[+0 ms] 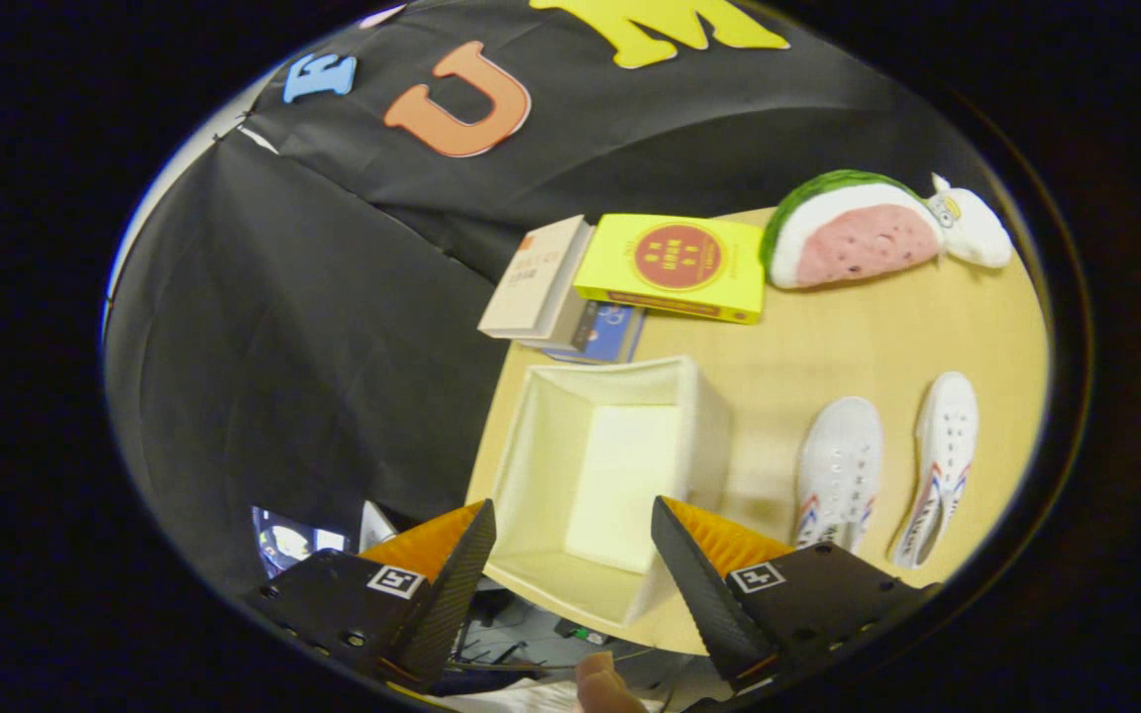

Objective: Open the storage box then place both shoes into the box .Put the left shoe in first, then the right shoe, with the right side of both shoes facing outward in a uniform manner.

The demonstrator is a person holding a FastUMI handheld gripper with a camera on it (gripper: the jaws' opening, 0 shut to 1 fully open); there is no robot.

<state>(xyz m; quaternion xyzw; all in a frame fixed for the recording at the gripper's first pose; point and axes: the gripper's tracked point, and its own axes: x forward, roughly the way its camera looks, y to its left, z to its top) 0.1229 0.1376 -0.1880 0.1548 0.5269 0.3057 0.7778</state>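
a: pale cream fabric, that's the storage box (610, 475), standing open on a light wooden counter (828, 337). its top faces the camera and the inside looks bare.

b: and the tool?

a: the tool (575, 545) hangs above the near end of the box, its two fingers spread wide with nothing between them. the near wall of the box shows through the gap.

b: where are the shoes?

a: two white canvas shoes lie side by side on the counter, well apart from the box, off to the tool's right. the one nearer the box (838, 470) and the farther one (942, 460) both have striped trim by the heel. which is the left shoe i can't tell for sure from here.

b: anything else?

a: beyond the box, a yellow book (674, 265) resting over a few other books (541, 282), and a watermelon-slice plush toy (858, 238) near the far side.

b: so which step is this?

a: i'd judge the opening is done and no shoe is in yet. the next move calls for swinging the tool over to the left shoe, closing on its side or heel, and setting it in the box with its right side facing out.
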